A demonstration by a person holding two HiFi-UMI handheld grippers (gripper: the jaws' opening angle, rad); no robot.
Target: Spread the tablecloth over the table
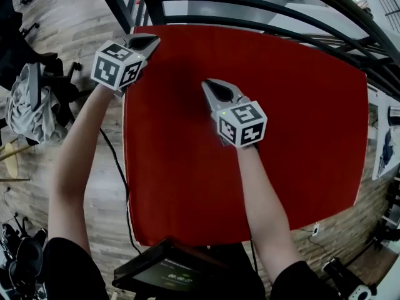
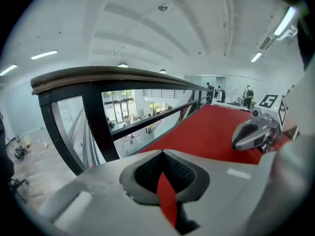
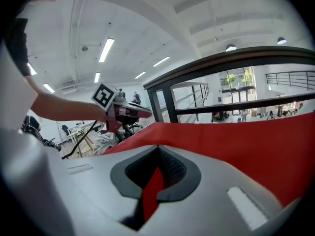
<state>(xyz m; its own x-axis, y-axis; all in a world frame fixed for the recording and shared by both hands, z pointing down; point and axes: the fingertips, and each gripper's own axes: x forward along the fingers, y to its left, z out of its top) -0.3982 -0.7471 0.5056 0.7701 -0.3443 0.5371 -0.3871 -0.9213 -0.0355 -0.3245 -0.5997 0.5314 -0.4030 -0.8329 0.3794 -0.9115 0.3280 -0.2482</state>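
Dark screen: closest to me, just below the near hem of the cloth.
Tablecloth: red, lies flat over the counter and hides its top; I judge the spreading nearly done.
Long axis: seems to run left to right across me.
Right gripper: over the cloth's middle, pointing away; jaws pressed together.
Left gripper: farther out, at the far-left corner; jaws pressed together too.
Red sliver: shows in the seam of each pair of jaws. I cannot tell if it is caught cloth; the cloth lies unpuckered around both.
Cloth from jaws: below and ahead of the right pair, ahead and to the right of the left pair.
Nearer hand: left for the far-left corner, right for the far-right side.
Railing: dark bars beyond the far edge.
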